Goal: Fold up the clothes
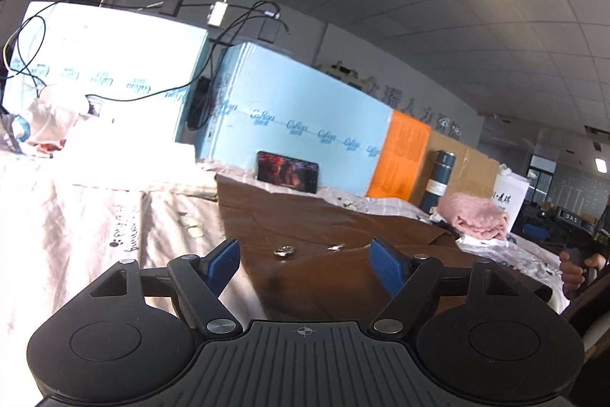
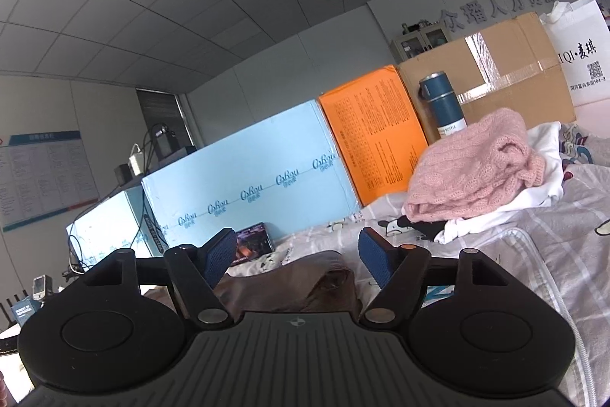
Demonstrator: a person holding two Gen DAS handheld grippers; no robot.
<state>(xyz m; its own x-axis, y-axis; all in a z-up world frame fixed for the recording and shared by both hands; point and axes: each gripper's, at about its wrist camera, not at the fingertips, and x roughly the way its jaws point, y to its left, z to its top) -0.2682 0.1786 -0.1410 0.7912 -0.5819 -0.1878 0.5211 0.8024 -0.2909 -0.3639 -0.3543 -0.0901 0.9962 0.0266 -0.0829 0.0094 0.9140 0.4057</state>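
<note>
Both grippers, left (image 1: 305, 256) and right (image 2: 295, 250), are held wide open, empty; brown garment (image 1: 324, 235) is spread flat ahead, bunched beneath the right.

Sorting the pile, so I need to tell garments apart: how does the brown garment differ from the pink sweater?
The brown garment is smooth fabric with metal buttons; the pink sweater is a chunky cable knit. The brown garment lies spread flat on the bed, right below the open fingers of both grippers; the pink sweater sits folded atop a stack of clothes, farther off. Both rest on the same patterned sheet.
</note>
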